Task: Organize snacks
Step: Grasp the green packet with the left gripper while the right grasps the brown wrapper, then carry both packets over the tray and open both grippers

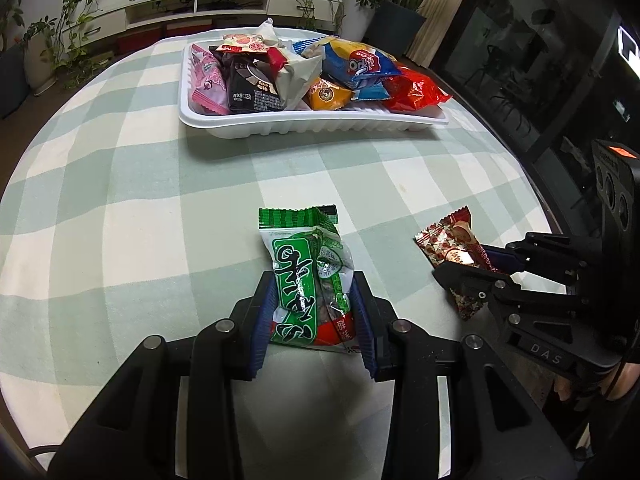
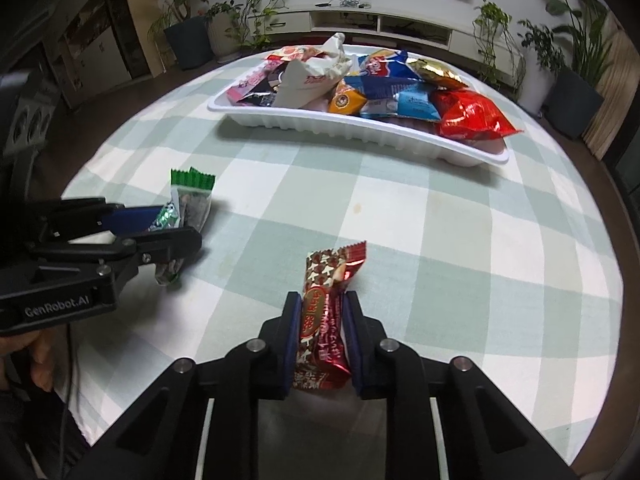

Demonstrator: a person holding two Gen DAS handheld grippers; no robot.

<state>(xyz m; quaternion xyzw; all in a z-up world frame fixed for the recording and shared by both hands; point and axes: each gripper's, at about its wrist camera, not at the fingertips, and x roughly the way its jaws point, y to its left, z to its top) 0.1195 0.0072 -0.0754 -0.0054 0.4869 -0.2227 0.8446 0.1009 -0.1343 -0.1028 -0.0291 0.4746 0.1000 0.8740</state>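
Note:
My left gripper (image 1: 313, 280) is shut on a green snack packet (image 1: 308, 276), held just above the checked tablecloth; it also shows in the right wrist view (image 2: 188, 204). My right gripper (image 2: 320, 304) is shut on a red-brown patterned snack packet (image 2: 326, 312), also seen at the right of the left wrist view (image 1: 452, 248). A white tray (image 1: 312, 124) filled with several snack packets sits at the far side of the table, and shows in the right wrist view (image 2: 360, 132). Both grippers are well short of the tray.
The round table has a green-and-white checked cloth (image 1: 120, 200). Beyond it stand a white TV cabinet (image 2: 380, 24) and potted plants (image 2: 184, 12). A dark cabinet (image 1: 520, 60) stands at the right.

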